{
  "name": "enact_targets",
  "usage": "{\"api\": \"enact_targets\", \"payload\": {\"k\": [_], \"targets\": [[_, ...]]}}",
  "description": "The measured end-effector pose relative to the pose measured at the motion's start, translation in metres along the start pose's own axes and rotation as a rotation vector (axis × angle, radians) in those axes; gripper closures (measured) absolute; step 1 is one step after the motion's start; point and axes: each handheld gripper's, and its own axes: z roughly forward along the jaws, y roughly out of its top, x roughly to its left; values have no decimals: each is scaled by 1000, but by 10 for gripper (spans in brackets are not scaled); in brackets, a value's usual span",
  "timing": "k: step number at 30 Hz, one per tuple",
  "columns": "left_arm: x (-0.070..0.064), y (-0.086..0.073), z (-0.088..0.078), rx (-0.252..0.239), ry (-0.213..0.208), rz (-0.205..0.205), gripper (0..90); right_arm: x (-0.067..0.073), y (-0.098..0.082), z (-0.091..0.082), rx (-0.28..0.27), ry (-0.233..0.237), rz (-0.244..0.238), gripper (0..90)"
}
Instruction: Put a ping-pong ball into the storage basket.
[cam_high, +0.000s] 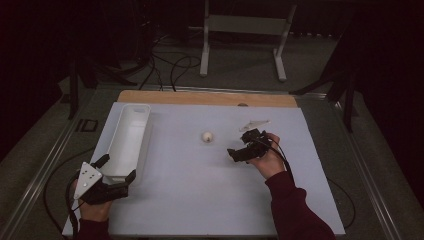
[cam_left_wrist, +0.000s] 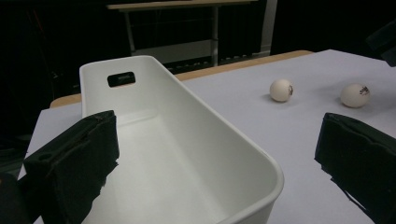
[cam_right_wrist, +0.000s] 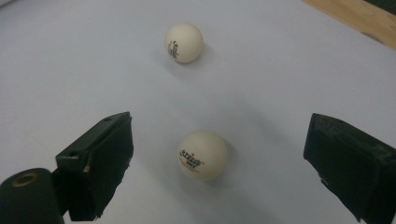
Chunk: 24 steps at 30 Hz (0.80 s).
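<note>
White tabletop (cam_high: 200, 200): your right gripper (cam_right_wrist: 219, 158), jaws wide and empty, frames the near ball (cam_right_wrist: 203, 155). Next, probably close on it. Left gripper (cam_left_wrist: 210, 163), wide and empty, straddles the bin (cam_left_wrist: 187, 140) corner.

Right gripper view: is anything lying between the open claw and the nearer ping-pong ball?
Nothing visible does. The nearer ping-pong ball lies on the bare white table between the right claw's open jaws, touching neither. The second ping-pong ball sits farther on, beyond it and out of the way.
</note>
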Motion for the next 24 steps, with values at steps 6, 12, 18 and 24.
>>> {"api": "enact_targets", "payload": {"k": [6,12,18,24], "targets": [[-1,0,0,5,-1,4,5,0,-1,4,16,3,-2,79],[-1,0,1,6,-4,5,6,-1,-1,8,30,5,-6,80],[-1,0,1,9,-4,6,5,0,-2,13,55,13,-13,80],[-1,0,1,11,-4,7,5,0,-3,17,66,20,-8,80]]}}
